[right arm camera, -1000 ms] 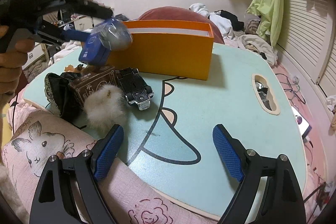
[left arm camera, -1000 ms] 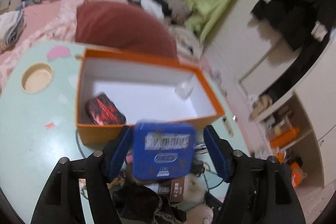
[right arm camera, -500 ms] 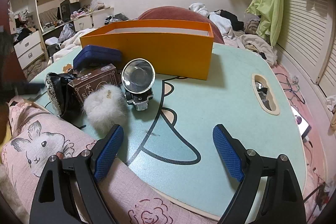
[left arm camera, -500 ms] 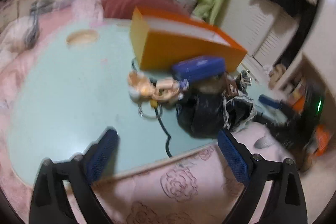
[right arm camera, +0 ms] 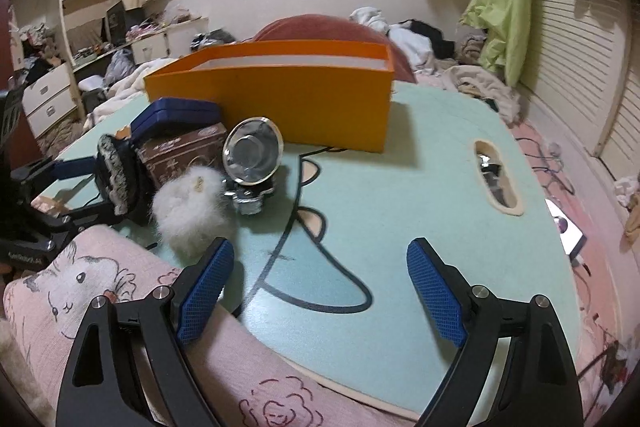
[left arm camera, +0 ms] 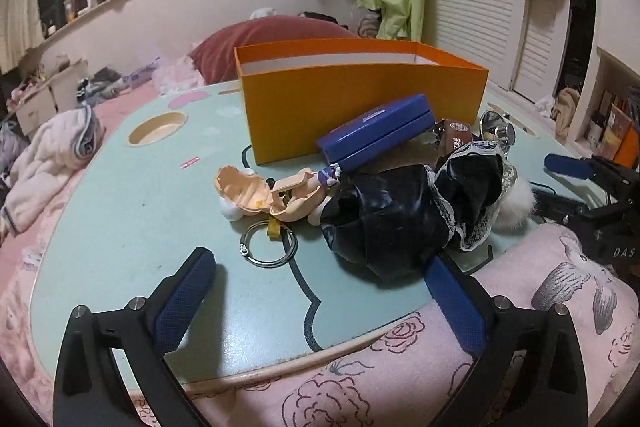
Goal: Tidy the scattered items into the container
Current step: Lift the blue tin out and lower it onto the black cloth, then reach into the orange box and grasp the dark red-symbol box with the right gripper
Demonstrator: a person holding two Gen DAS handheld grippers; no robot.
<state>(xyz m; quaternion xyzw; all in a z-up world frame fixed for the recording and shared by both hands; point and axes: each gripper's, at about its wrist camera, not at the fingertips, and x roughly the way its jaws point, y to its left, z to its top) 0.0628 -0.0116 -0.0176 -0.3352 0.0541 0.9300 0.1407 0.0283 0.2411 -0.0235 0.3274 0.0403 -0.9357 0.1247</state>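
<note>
Left hand-held gripper (left arm camera: 320, 291): its jaws are opening, spread wide with only bare table between the pads, low over the near table edge.
Just ahead of it: a metal key ring (left arm camera: 269, 246) flat on the table (left arm camera: 120, 211), and beyond that a peach doll figure (left arm camera: 266, 193) lying on its side.
Ahead and to its right: a black lace-trimmed cloth (left arm camera: 404, 215) heaped near the right pad, apart from it.
Blue case (left arm camera: 376, 133): outside the box, tilted, propped on the pile against the box's near wall.
Orange box (left arm camera: 360, 99): upright at the far side of the pile, open on top; its inside is hidden from this angle.
Right hand-held gripper (right arm camera: 320, 291): spread, holding nothing, above the printed table top.
To its left: a white fur puff (right arm camera: 190, 213) just beside the left pad, then a round mirror (right arm camera: 252, 151) standing on a dark toy, and a brown carton (right arm camera: 182, 151) behind.
Table edge: a pink printed blanket (right arm camera: 120, 291) under both hand-held grippers.
</note>
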